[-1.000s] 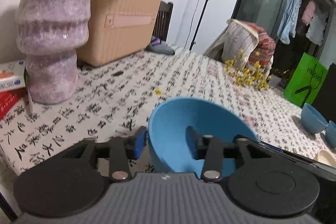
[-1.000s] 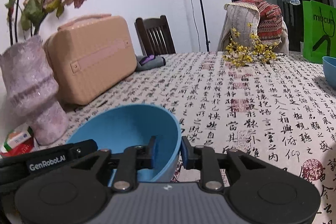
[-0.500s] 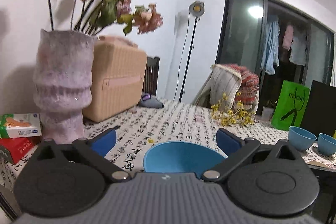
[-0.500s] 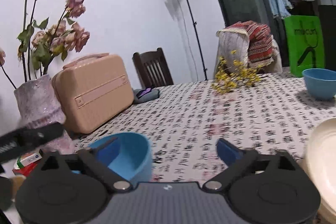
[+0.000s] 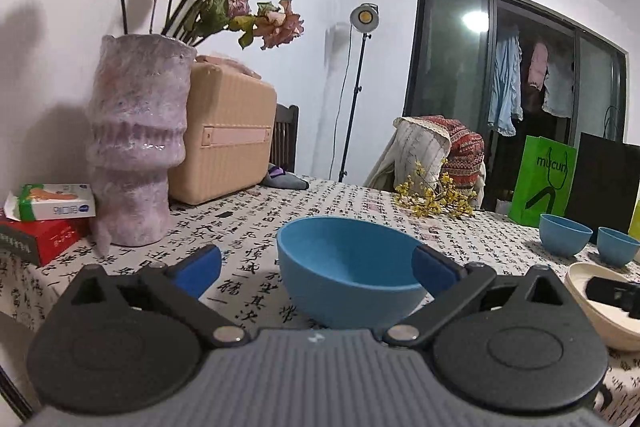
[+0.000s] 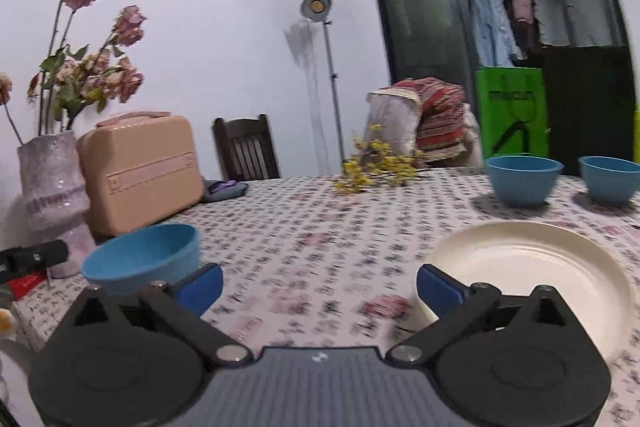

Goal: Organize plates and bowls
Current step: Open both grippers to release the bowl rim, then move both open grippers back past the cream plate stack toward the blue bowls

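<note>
- While spread wide, the left gripper [image 5: 316,267] grips nothing; the blue bowl [image 5: 348,269] stands upright between its pads, contact unclear.
- Right gripper [image 6: 318,287]: wide open, empty, just before the cream plate [image 6: 532,267].
- Two smaller blue bowls [image 6: 524,179] sit toward the table's [image 6: 312,227] far right edge.

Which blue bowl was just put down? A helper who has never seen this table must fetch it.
Find the tall mauve vase of dried roses at the table's left end, with the peach case behind it. The blue bowl stands alone on the calligraphy cloth just right of that vase. The two other blue bowls sit side by side at the far right, beyond the cream plate.
</note>
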The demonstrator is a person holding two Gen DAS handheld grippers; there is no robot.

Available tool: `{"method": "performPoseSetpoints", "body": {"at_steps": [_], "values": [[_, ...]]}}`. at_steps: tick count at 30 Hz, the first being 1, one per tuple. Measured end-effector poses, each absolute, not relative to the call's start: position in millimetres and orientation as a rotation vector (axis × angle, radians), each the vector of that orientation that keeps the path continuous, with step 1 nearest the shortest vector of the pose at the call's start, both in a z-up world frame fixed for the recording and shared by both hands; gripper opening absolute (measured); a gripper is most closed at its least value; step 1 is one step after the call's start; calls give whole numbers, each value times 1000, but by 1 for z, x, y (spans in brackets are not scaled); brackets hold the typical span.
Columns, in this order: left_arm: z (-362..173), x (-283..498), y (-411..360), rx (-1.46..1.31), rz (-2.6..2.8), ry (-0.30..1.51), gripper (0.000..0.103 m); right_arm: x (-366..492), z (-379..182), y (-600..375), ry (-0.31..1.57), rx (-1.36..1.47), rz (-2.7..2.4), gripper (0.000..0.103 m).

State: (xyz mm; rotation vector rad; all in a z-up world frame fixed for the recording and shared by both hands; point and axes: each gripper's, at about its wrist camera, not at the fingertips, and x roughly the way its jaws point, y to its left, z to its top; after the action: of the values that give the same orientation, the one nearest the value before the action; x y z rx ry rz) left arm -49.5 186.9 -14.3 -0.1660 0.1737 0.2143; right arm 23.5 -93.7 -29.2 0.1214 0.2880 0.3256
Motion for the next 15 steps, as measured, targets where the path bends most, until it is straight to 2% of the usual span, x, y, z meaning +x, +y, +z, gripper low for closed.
{"method": "performPoseSetpoints", "body": {"at_steps": [15], "values": [[-29,-51,168,-160,132,193,103,-8,-57,-158,301,138,158,103]]}}
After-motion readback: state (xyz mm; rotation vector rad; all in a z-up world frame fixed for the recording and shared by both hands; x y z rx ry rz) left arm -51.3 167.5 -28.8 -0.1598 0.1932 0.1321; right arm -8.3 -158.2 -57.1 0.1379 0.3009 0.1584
